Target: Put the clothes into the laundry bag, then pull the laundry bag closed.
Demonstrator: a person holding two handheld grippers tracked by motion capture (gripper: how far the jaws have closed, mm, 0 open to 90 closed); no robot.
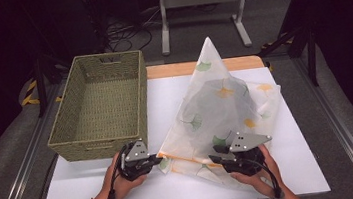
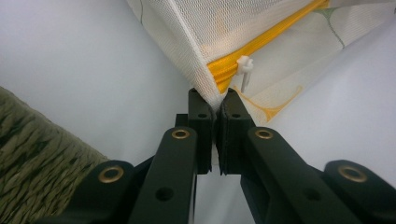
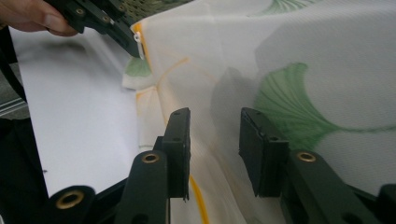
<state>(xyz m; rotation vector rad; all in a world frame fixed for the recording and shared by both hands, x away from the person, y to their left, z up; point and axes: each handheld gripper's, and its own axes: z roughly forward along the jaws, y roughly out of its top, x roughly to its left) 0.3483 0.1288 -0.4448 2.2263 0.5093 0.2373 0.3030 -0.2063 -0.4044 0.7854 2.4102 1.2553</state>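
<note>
A white mesh bag (image 1: 220, 104) printed with green and yellow ginkgo leaves rests on the white table, with one corner peaking upward. Its yellow zipper (image 2: 233, 65) runs along the near edge. My left gripper (image 1: 157, 159) is shut on the bag's left corner (image 2: 212, 95) beside the zipper end. My right gripper (image 1: 219, 151) is at the bag's near right part, jaws parted, with the fabric (image 3: 289, 84) just beyond the pads and nothing pinched between them. The left gripper (image 3: 126, 37) also appears far off in the right gripper view, clamped on the corner.
An empty olive woven basket (image 1: 99, 105) stands at the table's left, close to my left hand. The white table surface (image 1: 165, 106) lies between basket and bag. A wooden strip (image 1: 171, 70) edges the far side; a metal stand sits beyond.
</note>
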